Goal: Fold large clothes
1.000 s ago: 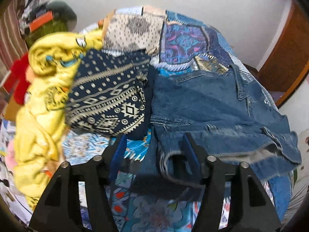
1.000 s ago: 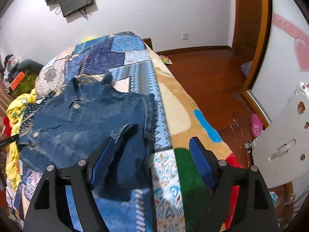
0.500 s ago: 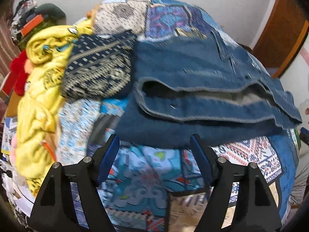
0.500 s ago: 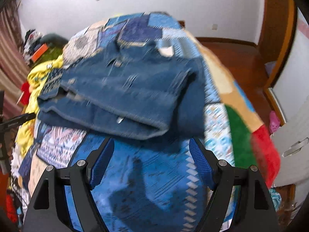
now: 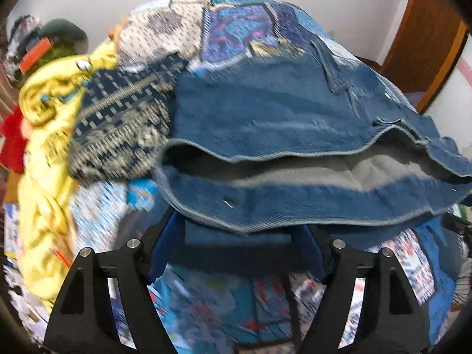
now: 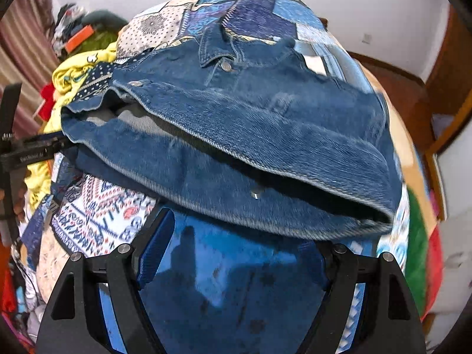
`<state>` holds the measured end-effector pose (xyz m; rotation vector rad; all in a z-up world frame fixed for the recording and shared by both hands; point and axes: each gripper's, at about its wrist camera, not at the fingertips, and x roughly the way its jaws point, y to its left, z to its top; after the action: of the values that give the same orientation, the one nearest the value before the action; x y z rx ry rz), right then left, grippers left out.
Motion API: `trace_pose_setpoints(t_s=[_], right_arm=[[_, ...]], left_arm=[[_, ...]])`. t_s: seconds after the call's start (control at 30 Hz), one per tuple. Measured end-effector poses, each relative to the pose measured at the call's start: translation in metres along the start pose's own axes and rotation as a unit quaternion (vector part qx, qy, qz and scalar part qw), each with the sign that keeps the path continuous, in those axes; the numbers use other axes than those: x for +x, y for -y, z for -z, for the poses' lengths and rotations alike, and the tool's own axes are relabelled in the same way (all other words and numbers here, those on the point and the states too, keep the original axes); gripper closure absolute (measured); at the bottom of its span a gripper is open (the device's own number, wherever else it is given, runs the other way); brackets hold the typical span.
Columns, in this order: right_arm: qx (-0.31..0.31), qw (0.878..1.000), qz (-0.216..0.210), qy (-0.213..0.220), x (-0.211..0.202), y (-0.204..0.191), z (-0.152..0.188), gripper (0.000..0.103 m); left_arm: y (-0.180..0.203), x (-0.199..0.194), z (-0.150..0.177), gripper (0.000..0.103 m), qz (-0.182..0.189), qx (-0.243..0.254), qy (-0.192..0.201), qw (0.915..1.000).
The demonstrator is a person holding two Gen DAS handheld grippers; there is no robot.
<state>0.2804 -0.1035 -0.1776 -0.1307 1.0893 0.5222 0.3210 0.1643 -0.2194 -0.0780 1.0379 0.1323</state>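
A blue denim jacket [image 5: 280, 112] lies folded on the patchwork bedspread [image 5: 242, 23], its grey lining showing along the near hem. My left gripper [image 5: 236, 237] is open at that hem; the denim edge overhangs its fingertips and a darker fold lies between them, with no pad pressing on it. In the right wrist view the jacket [image 6: 250, 112] has its collar and snaps at the far side. My right gripper [image 6: 239, 236] stands open just below the hem, over blue bedspread [image 6: 230, 280]. The left gripper [image 6: 29, 153] shows at the jacket's left corner.
A yellow garment [image 5: 41, 159] and a navy patterned one [image 5: 124, 129] are heaped left of the jacket, with something red [image 5: 11, 135] beyond. The bed's right edge drops to a wooden floor [image 6: 404, 94]. A wooden door frame [image 5: 427, 35] stands at the right.
The left gripper let go of the denim edge, widened, and closed in on the near hem. The right gripper swung from the bed's right side to face the hem, which now looms larger.
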Motion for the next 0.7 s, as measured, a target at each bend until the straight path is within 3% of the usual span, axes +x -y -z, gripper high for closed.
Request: trace_pose_setpoints(t_s=[0.1,0.27,0.43,0.6,0.7], right_arm=[[-0.025,1.000,0.004,0.013,-0.007,0.002,-0.017,0.026],[-0.051,0.996,0.061,0.034,0.000,0.016,-0.058,0.026],[-0.011,0.992,0.117,0.055,0.020,0.046,-0.102,0.026],[0.063,0.987,0.103,0.106,0.000,0.068,-0.119,0.026],[0.062,0.987,0.092,0.118,-0.012,0.072,-0.117,0.026]], left_arm=[[-0.008,0.003,-0.024,0.028,-0.009,0.009,0.014,0.9998],[-0.008,0.031,-0.070,0.026,-0.025,0.031,0.007,0.9992],[-0.015,0.045,-0.121,0.026,-0.071,0.009,0.024,0.9971],[-0.036,0.020,-0.138,0.026,-0.066,-0.026,0.067,0.9952],[-0.049,0.013,-0.128,0.023,-0.060,-0.022,0.064,0.9959]])
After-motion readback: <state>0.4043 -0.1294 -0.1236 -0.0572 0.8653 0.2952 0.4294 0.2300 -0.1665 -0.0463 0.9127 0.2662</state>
